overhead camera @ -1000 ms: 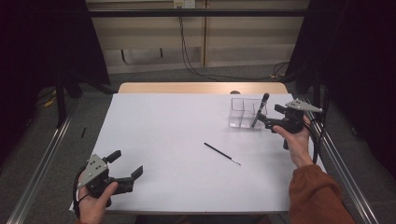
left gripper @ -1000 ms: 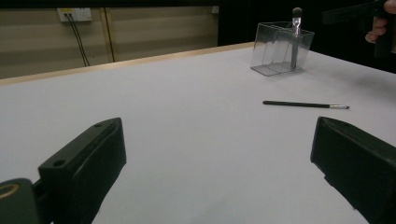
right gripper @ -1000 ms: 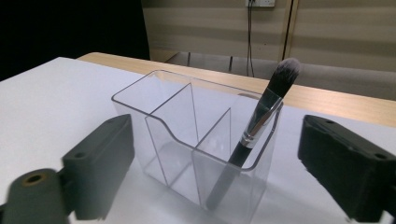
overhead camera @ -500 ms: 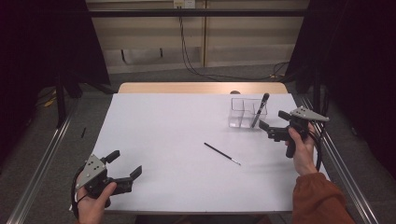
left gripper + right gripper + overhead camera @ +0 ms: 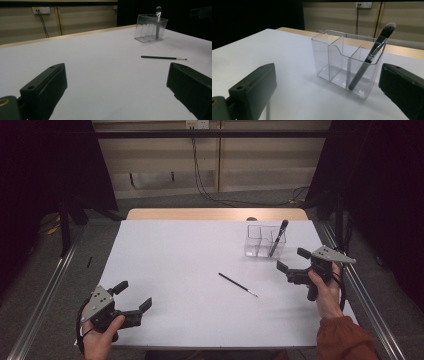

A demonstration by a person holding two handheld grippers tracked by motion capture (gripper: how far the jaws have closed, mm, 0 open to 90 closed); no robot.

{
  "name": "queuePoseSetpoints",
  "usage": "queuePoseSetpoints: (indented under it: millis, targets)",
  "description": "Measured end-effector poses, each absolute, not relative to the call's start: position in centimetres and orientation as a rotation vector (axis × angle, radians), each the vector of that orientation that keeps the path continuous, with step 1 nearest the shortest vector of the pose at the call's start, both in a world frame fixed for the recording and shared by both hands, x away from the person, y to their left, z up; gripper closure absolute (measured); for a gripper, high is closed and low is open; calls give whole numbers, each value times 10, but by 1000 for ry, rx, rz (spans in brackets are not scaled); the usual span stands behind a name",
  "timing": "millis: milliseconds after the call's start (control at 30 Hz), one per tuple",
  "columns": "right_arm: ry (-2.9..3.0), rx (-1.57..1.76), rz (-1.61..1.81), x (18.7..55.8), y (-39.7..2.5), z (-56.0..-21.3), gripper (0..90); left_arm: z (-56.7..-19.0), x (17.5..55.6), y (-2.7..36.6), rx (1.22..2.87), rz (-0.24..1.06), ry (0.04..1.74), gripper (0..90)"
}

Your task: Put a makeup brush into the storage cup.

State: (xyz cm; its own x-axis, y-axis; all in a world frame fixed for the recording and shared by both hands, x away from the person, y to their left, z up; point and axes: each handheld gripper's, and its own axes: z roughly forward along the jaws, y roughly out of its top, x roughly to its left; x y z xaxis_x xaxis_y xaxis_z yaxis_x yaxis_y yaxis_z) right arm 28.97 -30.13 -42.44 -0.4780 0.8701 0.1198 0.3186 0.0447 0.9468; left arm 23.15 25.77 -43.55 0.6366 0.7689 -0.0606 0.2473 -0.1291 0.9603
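Black and thin, the loose make-up brush with a pale tip (image 5: 238, 284) lies flat on the white table (image 5: 175, 265) in the high view, right of centre, its long axis running from far-left to near-right with the tip at the near-right end. The right gripper (image 5: 295, 266), jaws spread wide and holding nothing, hovers just right of that tip and just near of the clear plastic three-compartment organiser (image 5: 264, 241), where a thicker black brush with a silver ferrule (image 5: 277, 238) leans in the right compartment. The left gripper (image 5: 134, 301), also wide and empty, sits at the near-left corner, well apart from the loose brush; the right hand is clearly the nearer one, I judge.

In the left gripper view the loose brush (image 5: 163, 58) lies crosswise ahead between the spread jaws, far off, with the organiser (image 5: 150, 28) beyond it.

In the right gripper view the open jaws frame the organiser (image 5: 348, 62) and its leaning brush (image 5: 372, 53), so this gripper points at the holder; the loose brush lies to its left and would call for a turn that way.
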Motion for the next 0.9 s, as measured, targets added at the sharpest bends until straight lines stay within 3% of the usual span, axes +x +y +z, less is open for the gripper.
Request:
queuePoseSetpoints:
  millis: [900]
  targets:
    - [1832,1189,1463,228,-298,-437,13,-435,231,262,1651,536,852,25]
